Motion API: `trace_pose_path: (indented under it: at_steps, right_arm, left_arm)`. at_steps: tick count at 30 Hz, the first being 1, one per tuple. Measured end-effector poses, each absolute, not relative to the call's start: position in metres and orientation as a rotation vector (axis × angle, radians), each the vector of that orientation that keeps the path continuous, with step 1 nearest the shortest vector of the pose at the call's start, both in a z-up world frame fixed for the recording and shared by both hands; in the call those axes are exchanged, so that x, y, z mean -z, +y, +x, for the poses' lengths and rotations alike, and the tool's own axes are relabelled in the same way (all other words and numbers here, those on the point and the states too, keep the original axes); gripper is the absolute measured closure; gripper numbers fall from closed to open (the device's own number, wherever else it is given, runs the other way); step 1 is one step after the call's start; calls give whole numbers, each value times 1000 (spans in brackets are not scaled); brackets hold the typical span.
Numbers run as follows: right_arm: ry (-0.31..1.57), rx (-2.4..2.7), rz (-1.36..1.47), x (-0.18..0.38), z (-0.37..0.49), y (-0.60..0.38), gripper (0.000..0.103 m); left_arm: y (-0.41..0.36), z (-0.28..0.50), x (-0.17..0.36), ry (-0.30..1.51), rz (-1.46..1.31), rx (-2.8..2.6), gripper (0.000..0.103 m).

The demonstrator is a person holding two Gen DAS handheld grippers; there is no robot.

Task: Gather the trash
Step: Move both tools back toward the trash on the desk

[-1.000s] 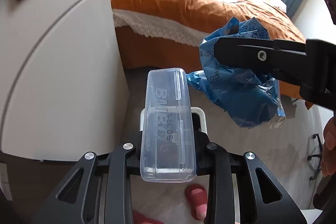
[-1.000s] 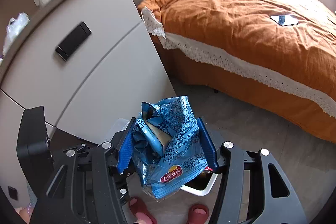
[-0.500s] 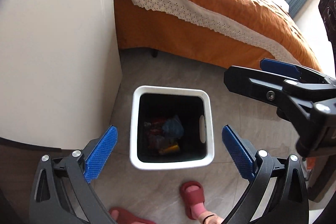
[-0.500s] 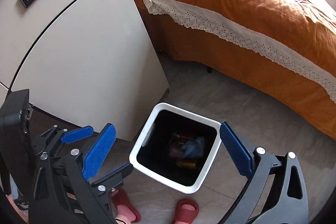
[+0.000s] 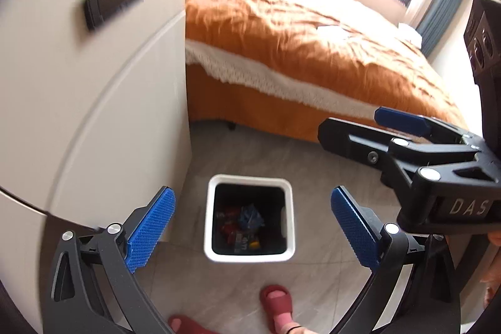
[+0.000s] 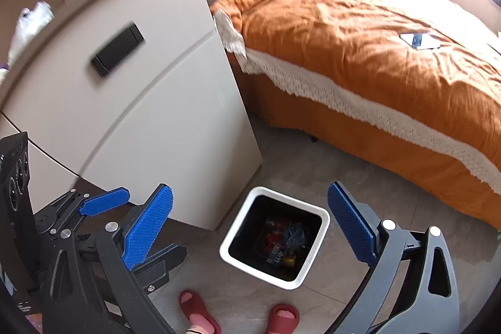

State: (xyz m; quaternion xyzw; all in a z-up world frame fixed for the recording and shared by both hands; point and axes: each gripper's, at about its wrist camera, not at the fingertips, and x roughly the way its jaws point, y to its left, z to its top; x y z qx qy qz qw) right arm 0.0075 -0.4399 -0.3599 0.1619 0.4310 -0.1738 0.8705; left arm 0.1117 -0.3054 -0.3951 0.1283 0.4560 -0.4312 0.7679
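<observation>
Above the white bin (image 5: 249,257) on the floor, the left gripper (image 5: 252,223) and right gripper (image 6: 250,227) hang with jaws spread wide, nothing between them. Wrappers (image 6: 285,240) (red and blue) lie inside the bin.

One white bin (image 5: 249,258), two red slippers (image 6: 283,318), one bed (image 6: 375,30), one cabinet (image 6: 141,102).

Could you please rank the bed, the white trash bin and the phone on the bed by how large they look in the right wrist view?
1. bed, by far the largest.
2. white trash bin.
3. phone, smallest, though it lies farther away.
</observation>
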Motion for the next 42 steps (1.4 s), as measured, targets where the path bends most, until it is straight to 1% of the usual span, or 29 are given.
trace_pose_path:
  at_steps: [7, 15, 19, 22, 31, 36, 42]
  right_arm:
    - [768, 338, 279, 263, 9, -411, 4]
    - [623, 220, 205, 174, 36, -360, 4]
    - [579, 145, 176, 149, 52, -329, 4]
    - [567, 87, 149, 140, 67, -301, 4]
    - [593, -42, 92, 139, 117, -224, 4]
    - [651, -39, 72, 162, 149, -192, 4]
    - [704, -26, 77, 194, 182, -166, 4]
  left_arm:
    - [-280, 102, 291, 861, 216, 923, 5]
    - [-222, 104, 199, 715, 206, 801, 5]
    - [-180, 115, 165, 652, 205, 693, 5]
    - [-149, 124, 149, 626, 198, 624, 5]
    - [-53, 158, 142, 632, 182, 474, 5]
    - [-14, 185, 155, 682, 166, 426, 5]
    - [6, 213, 183, 763, 152, 448, 6]
